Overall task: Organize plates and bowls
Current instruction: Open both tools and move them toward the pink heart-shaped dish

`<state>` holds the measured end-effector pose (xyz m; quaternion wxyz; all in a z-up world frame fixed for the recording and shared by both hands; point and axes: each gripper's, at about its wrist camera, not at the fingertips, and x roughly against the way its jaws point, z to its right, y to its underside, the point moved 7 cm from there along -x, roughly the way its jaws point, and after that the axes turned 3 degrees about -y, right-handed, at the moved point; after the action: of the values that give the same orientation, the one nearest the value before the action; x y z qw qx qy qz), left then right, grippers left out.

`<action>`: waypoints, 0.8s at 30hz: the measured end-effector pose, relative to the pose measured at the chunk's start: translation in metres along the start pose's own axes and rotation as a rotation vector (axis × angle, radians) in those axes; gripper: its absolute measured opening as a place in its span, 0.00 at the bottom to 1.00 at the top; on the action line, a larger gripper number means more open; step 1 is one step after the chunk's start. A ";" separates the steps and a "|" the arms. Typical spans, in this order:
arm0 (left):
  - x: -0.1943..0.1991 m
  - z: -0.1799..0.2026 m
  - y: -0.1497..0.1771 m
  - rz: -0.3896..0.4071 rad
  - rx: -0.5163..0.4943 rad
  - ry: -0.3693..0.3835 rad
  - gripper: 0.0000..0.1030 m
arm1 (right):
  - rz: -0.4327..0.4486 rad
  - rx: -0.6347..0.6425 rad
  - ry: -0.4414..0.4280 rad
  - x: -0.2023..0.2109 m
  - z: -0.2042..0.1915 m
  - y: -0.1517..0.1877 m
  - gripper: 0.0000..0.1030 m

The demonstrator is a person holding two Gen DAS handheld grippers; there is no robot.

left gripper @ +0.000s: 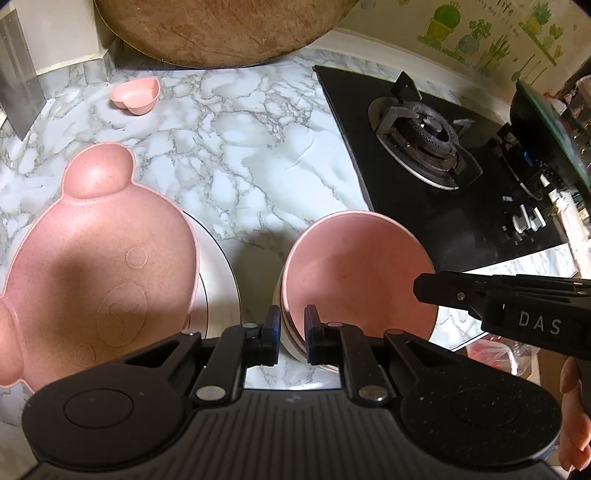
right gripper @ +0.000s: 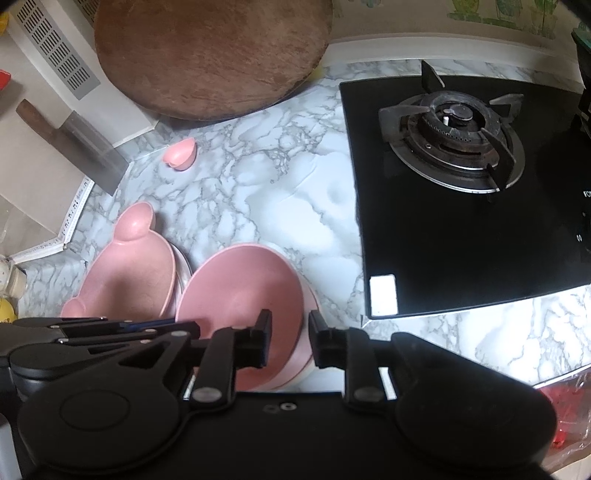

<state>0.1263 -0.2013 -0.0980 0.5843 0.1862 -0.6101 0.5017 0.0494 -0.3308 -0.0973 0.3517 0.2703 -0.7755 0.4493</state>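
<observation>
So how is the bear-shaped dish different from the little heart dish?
The bear-shaped dish is big with round ears; the heart dish is tiny and heart-shaped. The bear-shaped dish rests on a white plate; the heart dish sits alone on the marble counter, farther back by the wooden board. Both are pink, empty and upright.

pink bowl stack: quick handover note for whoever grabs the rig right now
Left gripper: shut on the near rim of the pink bowl, which tops a nested stack.
Right gripper: open, straddling that bowl's rim without pressing on it.
Bear-shaped plate sits on a white plate beside the stack.
Heart-shaped dish stands alone at the back.
Done: bowls nested, plates stacked.
Left: probably the heart-shaped dish.
</observation>
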 end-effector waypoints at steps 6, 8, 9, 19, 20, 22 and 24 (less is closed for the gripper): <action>0.011 -0.007 -0.003 0.038 0.017 0.024 0.12 | 0.019 0.037 -0.024 0.008 -0.011 -0.005 0.28; 0.017 -0.011 -0.006 0.064 0.024 0.026 0.12 | 0.024 0.059 -0.042 0.011 -0.017 -0.007 0.30; 0.020 -0.012 -0.008 0.077 0.027 0.021 0.12 | 0.027 0.072 -0.046 0.011 -0.020 -0.008 0.31; 0.056 -0.035 -0.032 0.214 0.057 -0.007 0.12 | 0.071 0.181 -0.100 0.018 -0.057 -0.029 0.43; 0.058 -0.039 -0.035 0.222 0.066 -0.015 0.15 | 0.077 0.191 -0.103 0.018 -0.062 -0.032 0.45; 0.063 -0.048 -0.041 0.241 0.090 -0.029 0.25 | 0.091 0.210 -0.108 0.018 -0.071 -0.039 0.51; 0.069 -0.058 -0.048 0.268 0.111 -0.052 0.41 | 0.107 0.232 -0.117 0.019 -0.081 -0.046 0.60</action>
<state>0.1789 -0.1490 -0.0278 0.4850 0.1480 -0.6157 0.6031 0.0965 -0.2821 -0.0308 0.2479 0.2931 -0.7506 0.5377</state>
